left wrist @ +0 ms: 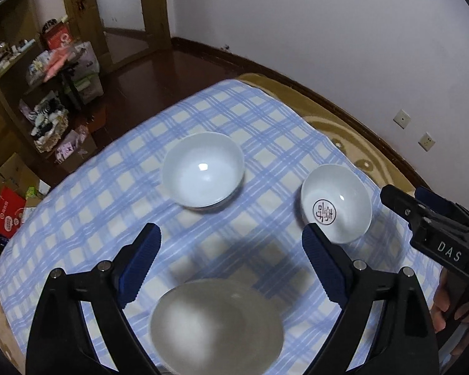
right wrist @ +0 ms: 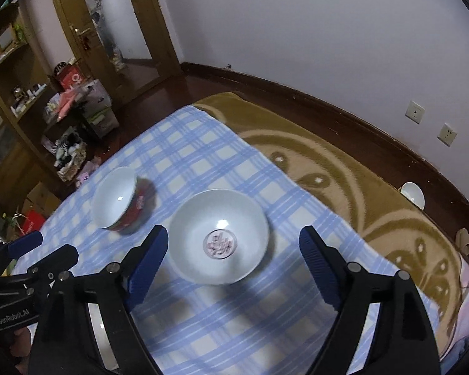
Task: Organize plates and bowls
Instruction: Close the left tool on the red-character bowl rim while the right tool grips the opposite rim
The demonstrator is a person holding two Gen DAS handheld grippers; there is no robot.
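At the bottom of the left wrist view, between my left gripper's point(left wrist: 231, 243) spread, empty fingers, lies a pale plate point(left wrist: 217, 325). My right gripper point(right wrist: 233, 243) is spread wide and empty too, its body reading "DAS". I judge I'm between pieces: next comes choosing one. Mid-frame sits a plain bowl point(left wrist: 203, 170); at right a stamped bowl point(left wrist: 336, 203), its seal characters unreadable.

The room I work in is dim, lit from overhead: glints sit inside each bowl point(left wrist: 203, 170), soft shadows fall beside it on the cloth point(left wrist: 250, 118). Nearer dishes blur; edges bend and darken.
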